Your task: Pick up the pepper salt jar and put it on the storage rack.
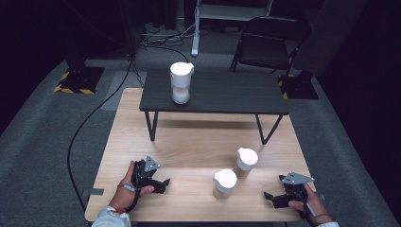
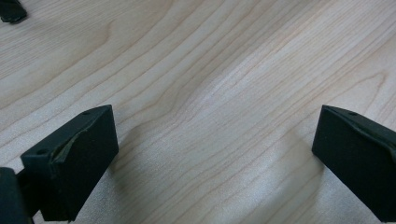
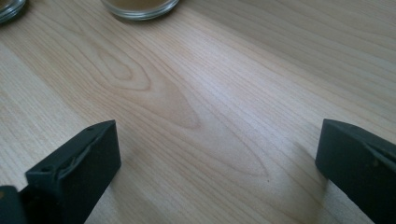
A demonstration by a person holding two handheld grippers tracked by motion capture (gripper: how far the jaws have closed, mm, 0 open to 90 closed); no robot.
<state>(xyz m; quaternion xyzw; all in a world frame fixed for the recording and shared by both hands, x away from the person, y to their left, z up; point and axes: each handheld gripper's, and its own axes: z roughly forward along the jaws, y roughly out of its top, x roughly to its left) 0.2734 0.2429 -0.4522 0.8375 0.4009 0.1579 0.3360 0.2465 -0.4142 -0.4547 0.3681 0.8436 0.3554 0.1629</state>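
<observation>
while both hands rest at the near edge of the worktop [image 1: 189,137], the left gripper [image 1: 163,183] lies low on the wood at the near left, its jaws spread wide apart with bare wood grain between them, as the left gripper view confirms. the right gripper [image 1: 270,197] sits at the near right corner, likewise with jaws spread wide and nothing held; the right gripper view shows light wood between the two black jaws.

two small lidded jars stand between the grippers. the nearer jar [image 1: 224,183] stands near the front edge, closer to the middle of the worktop; it has a white spouted lid and a clear body with light brown contents. the farther jar [image 1: 247,161] stands just behind and to the right of it, apart from it, with the same white lid. in the right gripper view, the glass base of one jar [image 3: 140,7] appears at the top edge, ahead of the jaws and clear of them.

a dark raised shelf [image 1: 215,92] on thin black legs stands across the far part of the worktop. a taller white-lidded container [image 1: 181,82] stands upright on the left part of this shelf, well apart from both grippers.
</observation>
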